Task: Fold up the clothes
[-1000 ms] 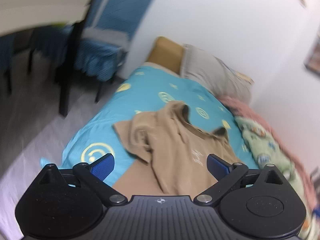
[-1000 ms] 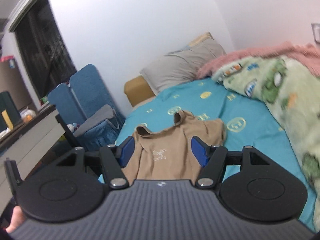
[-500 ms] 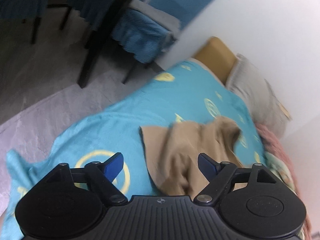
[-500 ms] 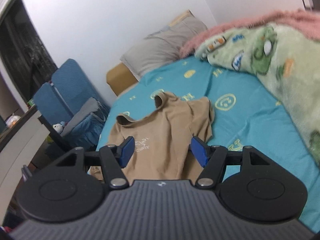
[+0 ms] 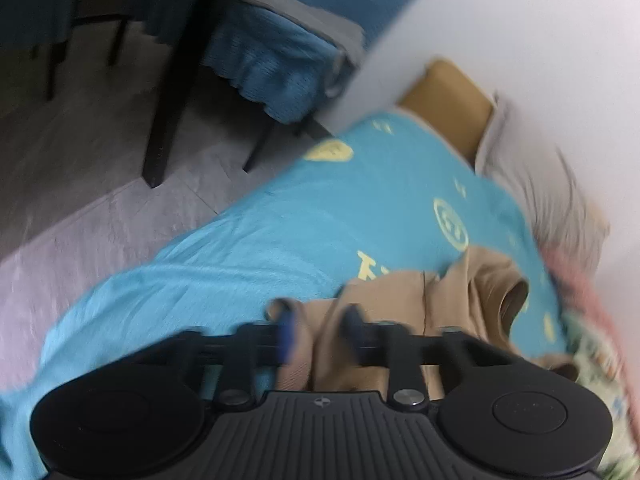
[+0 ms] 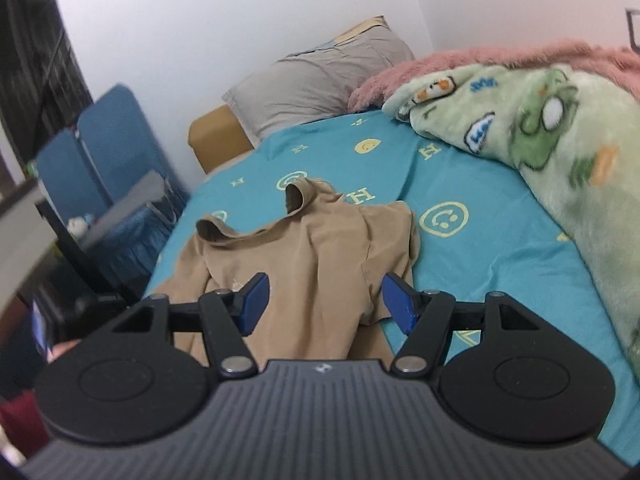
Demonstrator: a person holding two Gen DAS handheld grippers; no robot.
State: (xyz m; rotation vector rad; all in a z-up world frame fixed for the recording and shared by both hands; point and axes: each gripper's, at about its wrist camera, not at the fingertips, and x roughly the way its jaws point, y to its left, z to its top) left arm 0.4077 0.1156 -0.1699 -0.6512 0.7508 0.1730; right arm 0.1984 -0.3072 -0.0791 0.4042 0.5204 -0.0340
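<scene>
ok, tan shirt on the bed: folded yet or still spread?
Not folded. The tan shirt lies loosely spread and rumpled on the teal bedsheet, collar and both sleeves out, no neat fold visible.

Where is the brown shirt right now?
The brown shirt lies crumpled on the blue bedsheet, in the middle of the right wrist view, nearer than the grey pillow and left of the green blanket.
</scene>
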